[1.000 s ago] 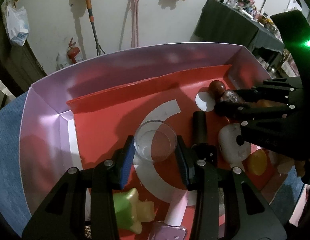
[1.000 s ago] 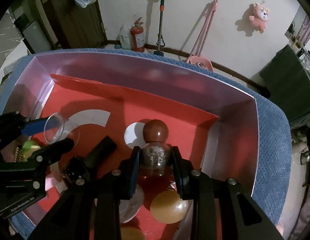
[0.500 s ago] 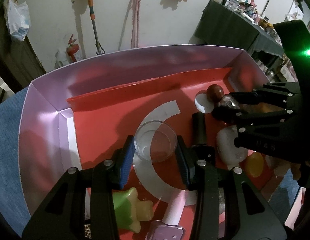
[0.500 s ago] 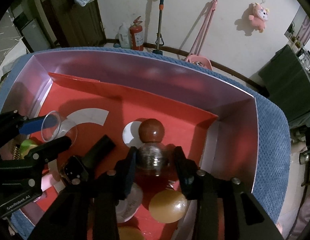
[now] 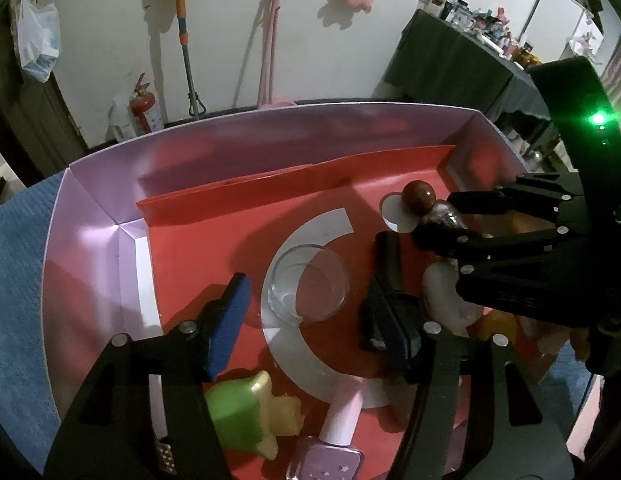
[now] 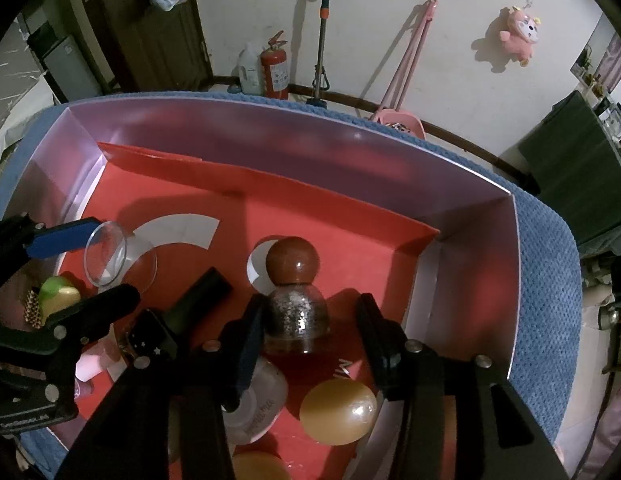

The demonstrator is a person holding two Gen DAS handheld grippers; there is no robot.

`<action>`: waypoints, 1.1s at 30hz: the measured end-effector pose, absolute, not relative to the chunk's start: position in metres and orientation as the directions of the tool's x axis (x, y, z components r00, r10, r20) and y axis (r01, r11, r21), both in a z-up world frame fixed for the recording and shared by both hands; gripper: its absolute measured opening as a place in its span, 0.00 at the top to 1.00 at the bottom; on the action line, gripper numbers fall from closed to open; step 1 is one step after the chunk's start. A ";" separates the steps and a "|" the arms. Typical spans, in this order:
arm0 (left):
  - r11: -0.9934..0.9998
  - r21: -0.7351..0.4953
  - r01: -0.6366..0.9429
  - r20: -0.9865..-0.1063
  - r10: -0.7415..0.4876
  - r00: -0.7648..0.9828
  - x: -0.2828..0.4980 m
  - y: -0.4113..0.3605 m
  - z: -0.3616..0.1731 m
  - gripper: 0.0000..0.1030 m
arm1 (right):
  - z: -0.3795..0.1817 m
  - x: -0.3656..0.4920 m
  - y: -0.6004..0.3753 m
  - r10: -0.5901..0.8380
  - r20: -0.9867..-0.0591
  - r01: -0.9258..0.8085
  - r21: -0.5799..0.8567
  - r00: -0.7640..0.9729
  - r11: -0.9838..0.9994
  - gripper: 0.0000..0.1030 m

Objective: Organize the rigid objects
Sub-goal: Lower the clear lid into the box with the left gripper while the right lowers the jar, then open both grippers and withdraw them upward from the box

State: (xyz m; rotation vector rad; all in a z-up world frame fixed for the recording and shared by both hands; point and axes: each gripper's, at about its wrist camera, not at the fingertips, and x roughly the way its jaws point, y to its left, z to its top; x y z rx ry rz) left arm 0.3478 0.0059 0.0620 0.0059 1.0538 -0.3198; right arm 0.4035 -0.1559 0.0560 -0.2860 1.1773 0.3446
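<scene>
Both tongs have released since the earlier frame: left tongs opening around the glass cup, right tongs opening around the glitter bottle beside it.

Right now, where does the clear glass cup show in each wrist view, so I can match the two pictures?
Left wrist view: the clear glass cup sits at centre, between the left gripper's opening fingers, untouched.
Right wrist view: the cup is at the left edge, beside the blue pad of the left gripper's fingers.
Shared landmark: the white arc printed on the box's red floor, under the cup.
</scene>
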 end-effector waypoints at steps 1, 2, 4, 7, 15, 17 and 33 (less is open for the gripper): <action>0.954 -0.149 0.260 -0.854 -0.257 0.453 0.348 0.007 0.063 0.42 | 0.056 0.403 -0.156 0.113 -0.933 -0.408 -0.039 0.342 0.912 0.51; 0.955 -0.148 0.259 -0.853 -0.255 0.454 0.348 0.007 0.063 0.42 | 0.056 0.404 -0.156 0.113 -0.933 -0.408 -0.039 0.341 0.912 0.51; 0.956 -0.146 0.256 -0.852 -0.252 0.458 0.345 0.008 0.064 0.42 | 0.056 0.404 -0.156 0.115 -0.932 -0.408 -0.038 0.343 0.912 0.49; 0.957 -0.147 0.252 -0.850 -0.252 0.463 0.343 0.008 0.066 0.41 | 0.058 0.403 -0.156 0.116 -0.929 -0.413 -0.042 0.351 0.910 0.47; 0.957 -0.162 0.239 -0.826 -0.264 0.498 0.331 0.015 0.074 0.34 | 0.060 0.394 -0.151 0.095 -0.922 -0.419 -0.077 0.374 0.905 0.41; 0.957 -0.162 0.240 -0.820 -0.266 0.508 0.328 0.017 0.078 0.34 | 0.061 0.392 -0.150 0.093 -0.920 -0.418 -0.082 0.380 0.905 0.40; 0.977 -0.114 0.178 -0.715 -0.205 0.669 0.279 0.035 0.120 0.17 | 0.124 0.339 -0.172 0.127 -0.814 -0.364 -0.109 0.566 0.925 0.18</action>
